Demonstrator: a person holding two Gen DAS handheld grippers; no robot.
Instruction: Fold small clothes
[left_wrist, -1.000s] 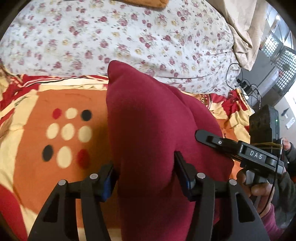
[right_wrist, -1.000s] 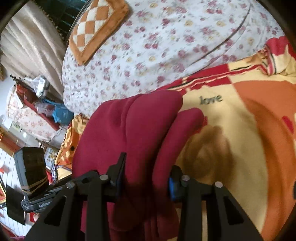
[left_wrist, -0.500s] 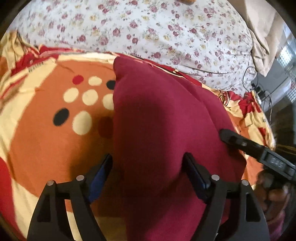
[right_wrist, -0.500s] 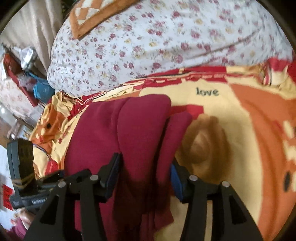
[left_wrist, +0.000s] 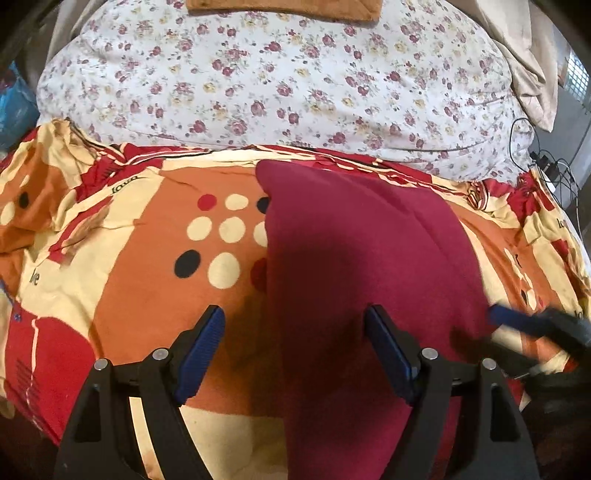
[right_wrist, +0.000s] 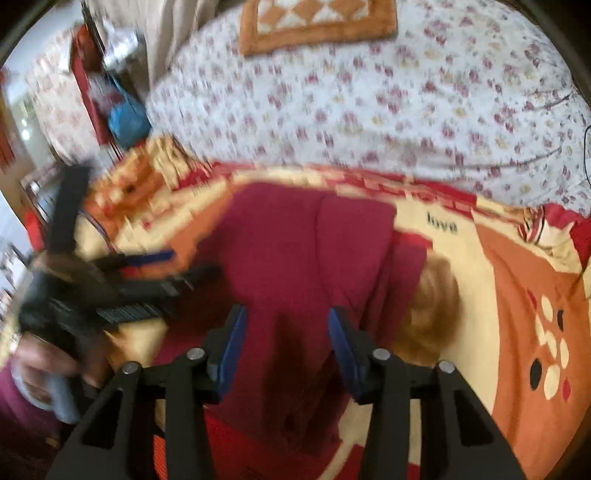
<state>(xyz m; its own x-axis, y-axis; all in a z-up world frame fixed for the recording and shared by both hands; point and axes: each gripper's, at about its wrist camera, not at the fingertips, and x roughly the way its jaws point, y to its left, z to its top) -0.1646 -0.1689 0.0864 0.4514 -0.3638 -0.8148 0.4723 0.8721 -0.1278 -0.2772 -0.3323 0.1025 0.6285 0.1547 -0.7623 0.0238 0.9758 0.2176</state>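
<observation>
A dark red garment (left_wrist: 351, 240) lies folded into a long strip on the patterned blanket (left_wrist: 147, 295). My left gripper (left_wrist: 291, 314) hovers over its near left edge, jaws wide open; one pad is over bare blanket, the other over the cloth. In the right wrist view, which is blurred, the garment (right_wrist: 295, 240) lies under my right gripper (right_wrist: 288, 321). Its jaws are closing with cloth between them, and the pads do not visibly press on it. The left gripper (right_wrist: 177, 267) shows at that garment's left side, and the right gripper (left_wrist: 535, 325) at the left view's right edge.
A large white floral quilt (left_wrist: 295, 85) bulges behind the garment, with an orange checked cushion (right_wrist: 317, 22) on top. Cables (left_wrist: 546, 166) hang off the bed's far right. A blue bag (right_wrist: 125, 122) and clutter stand beyond the bed's left side.
Both grippers have let go of the red garment and drawn back; it now lies flat on the blanket. The left jaws stand much wider. The right gripper has rolled.
</observation>
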